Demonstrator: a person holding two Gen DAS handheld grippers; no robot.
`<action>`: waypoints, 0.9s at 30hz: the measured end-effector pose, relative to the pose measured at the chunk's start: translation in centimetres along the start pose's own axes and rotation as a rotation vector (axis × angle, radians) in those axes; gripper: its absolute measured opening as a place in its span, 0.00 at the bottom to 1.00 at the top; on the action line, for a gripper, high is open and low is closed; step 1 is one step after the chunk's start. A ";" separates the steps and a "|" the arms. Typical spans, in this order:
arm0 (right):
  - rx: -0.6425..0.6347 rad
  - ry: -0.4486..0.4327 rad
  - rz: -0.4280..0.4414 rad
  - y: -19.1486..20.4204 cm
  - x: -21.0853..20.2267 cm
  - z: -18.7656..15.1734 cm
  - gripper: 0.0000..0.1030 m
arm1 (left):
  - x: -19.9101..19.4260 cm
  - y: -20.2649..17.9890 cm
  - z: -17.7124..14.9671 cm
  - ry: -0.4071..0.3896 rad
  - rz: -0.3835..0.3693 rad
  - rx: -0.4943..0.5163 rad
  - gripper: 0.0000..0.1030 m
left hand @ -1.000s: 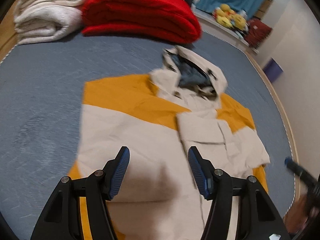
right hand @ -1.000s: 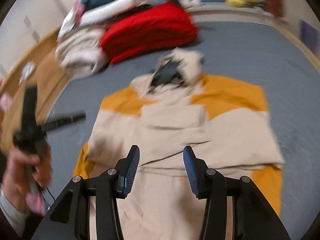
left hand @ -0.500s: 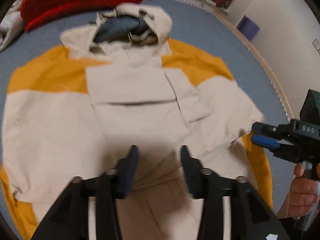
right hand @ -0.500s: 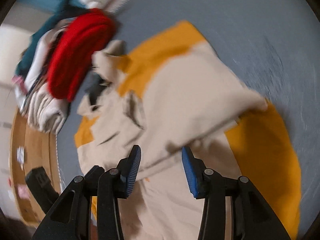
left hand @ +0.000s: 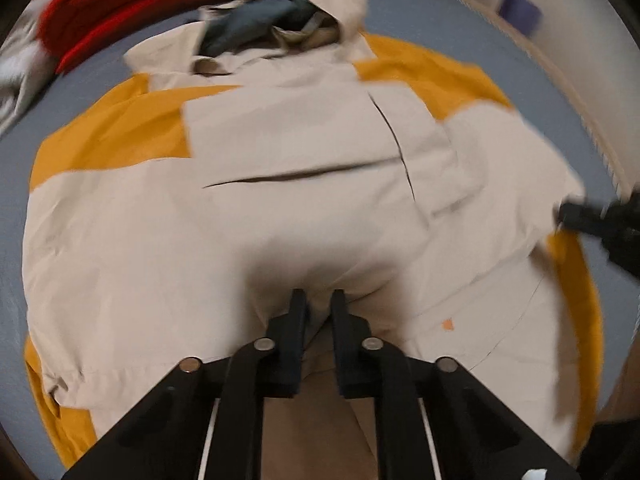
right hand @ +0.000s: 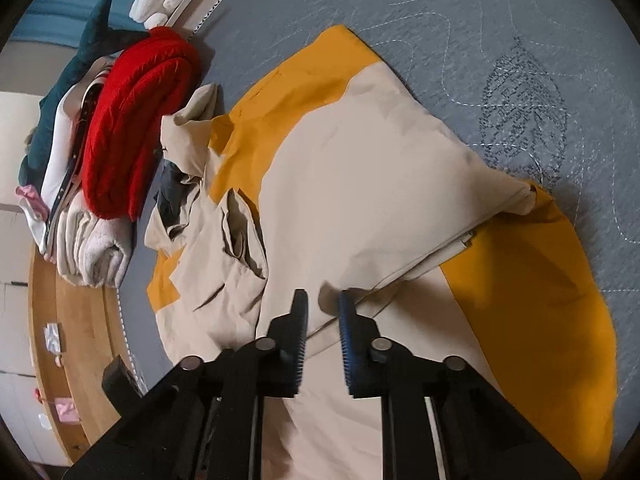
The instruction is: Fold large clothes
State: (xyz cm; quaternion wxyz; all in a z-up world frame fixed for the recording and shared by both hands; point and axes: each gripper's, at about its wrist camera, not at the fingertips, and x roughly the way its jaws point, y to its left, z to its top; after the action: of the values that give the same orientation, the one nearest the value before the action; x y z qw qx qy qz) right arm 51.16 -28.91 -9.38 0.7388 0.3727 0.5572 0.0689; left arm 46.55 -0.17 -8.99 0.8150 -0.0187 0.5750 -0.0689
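Both grippers pinch the jacket's lower cloth.
Left gripper (left hand: 318, 300) and right gripper (right hand: 323, 300) have just closed on the beige-and-yellow hooded jacket (left hand: 248, 216); soft, light, probably slippery, best gripped at its hem.

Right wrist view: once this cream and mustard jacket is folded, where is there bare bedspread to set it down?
The widest bare stretch of the blue-grey quilted bedspread lies beyond the cream and mustard hooded jacket, on the side away from the clothes pile. It is crowded by the hood, where the folded red knit and stacked pale garments sit close against it.
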 end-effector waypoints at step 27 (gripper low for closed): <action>0.070 0.080 -0.018 -0.9 0.8 0.7 0.12 | 4.2 -8.2 4.0 -0.036 -0.010 0.181 0.53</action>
State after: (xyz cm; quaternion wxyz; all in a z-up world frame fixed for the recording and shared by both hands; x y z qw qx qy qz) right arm 51.77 -29.47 -10.51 0.7031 0.3902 0.5917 0.0574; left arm 50.95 -9.05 -10.72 0.8233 0.0509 0.5515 -0.1241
